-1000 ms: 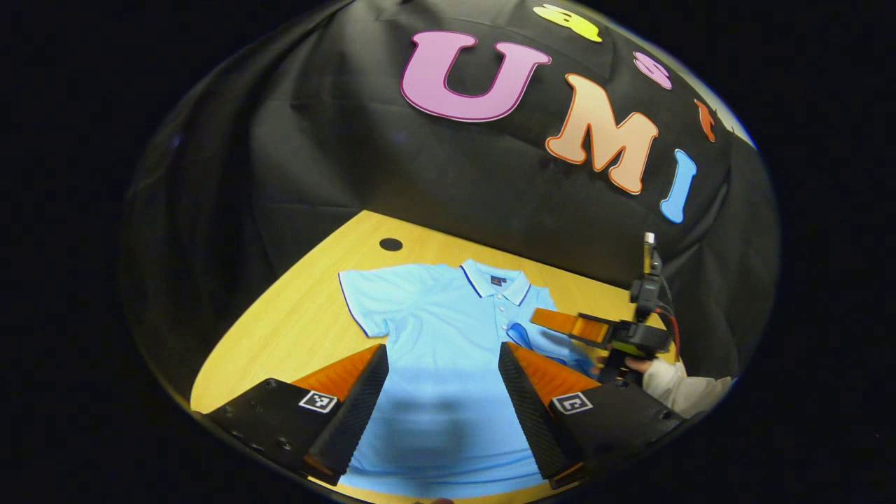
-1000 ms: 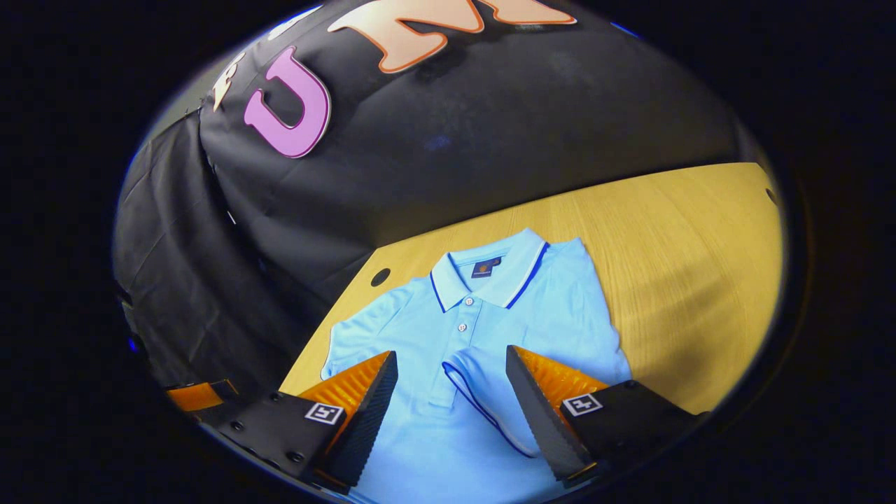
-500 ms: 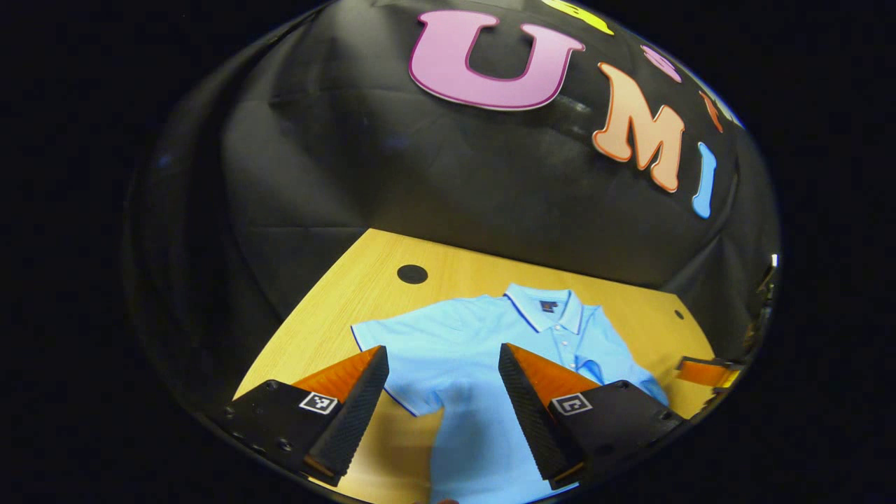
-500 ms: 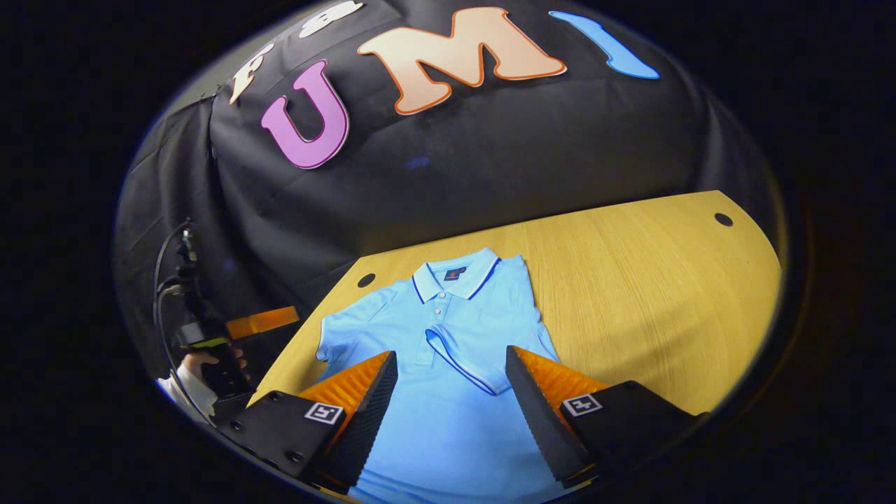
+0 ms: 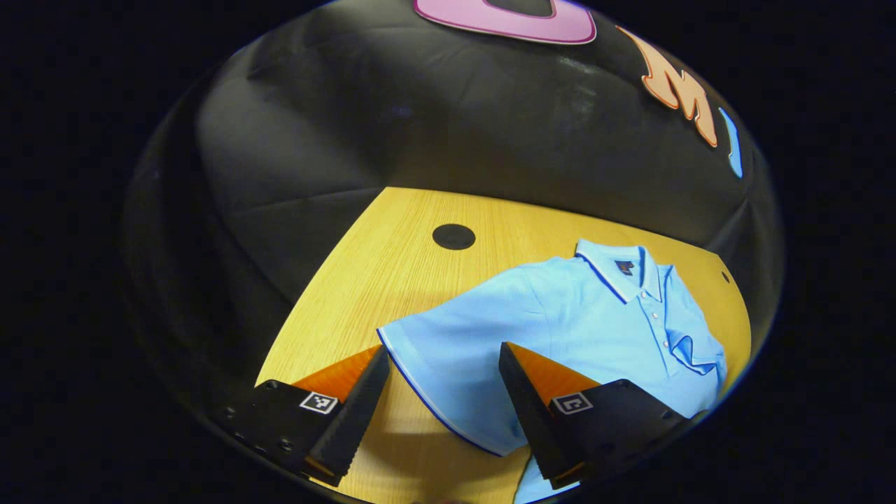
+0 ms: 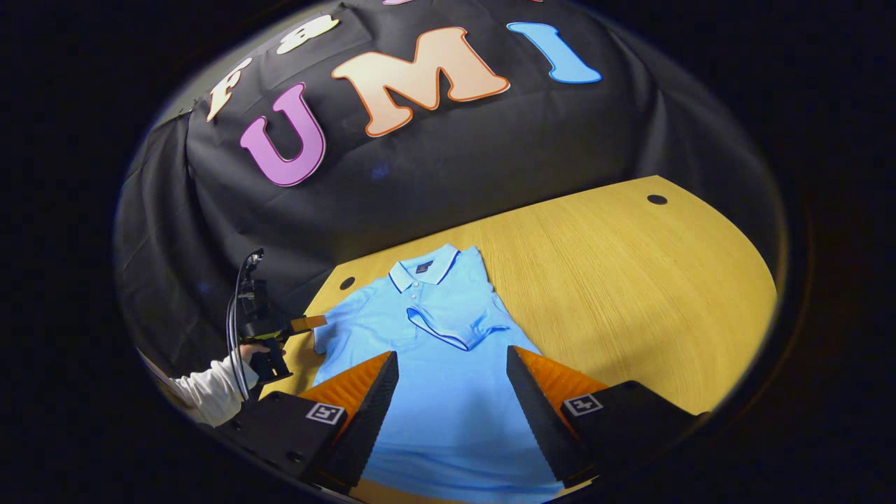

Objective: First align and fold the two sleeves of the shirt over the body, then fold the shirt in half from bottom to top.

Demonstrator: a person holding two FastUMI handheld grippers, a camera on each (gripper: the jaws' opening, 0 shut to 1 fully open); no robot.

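Observation:
A light blue polo shirt [image 5: 560,315] [image 6: 434,392] lies flat on the yellow wooden table [image 5: 392,259] [image 6: 630,280], collar toward the booth wall. One sleeve [image 6: 455,325] lies folded over the chest. The other sleeve [image 5: 448,371] is spread out flat on the table. My left gripper [image 5: 437,413] is open, its fingers on either side of that spread sleeve's hem. My right gripper [image 6: 448,413] is open above the shirt's lower body. The left gripper [image 6: 280,329] and the hand holding it also show far left in the right gripper view.
Round dark holes sit in the tabletop near the back edge [image 5: 453,236] [image 6: 656,199] [image 6: 346,283]. The black cloth wall rises right behind the table. Bare wood stretches right of the shirt in the right gripper view. A white sleeve [image 6: 210,392] reaches in from the left.
My left gripper has swung away from the shirt's body to the spread sleeve. My right gripper has pulled back from the folded sleeve, toward the shirt's lower part.

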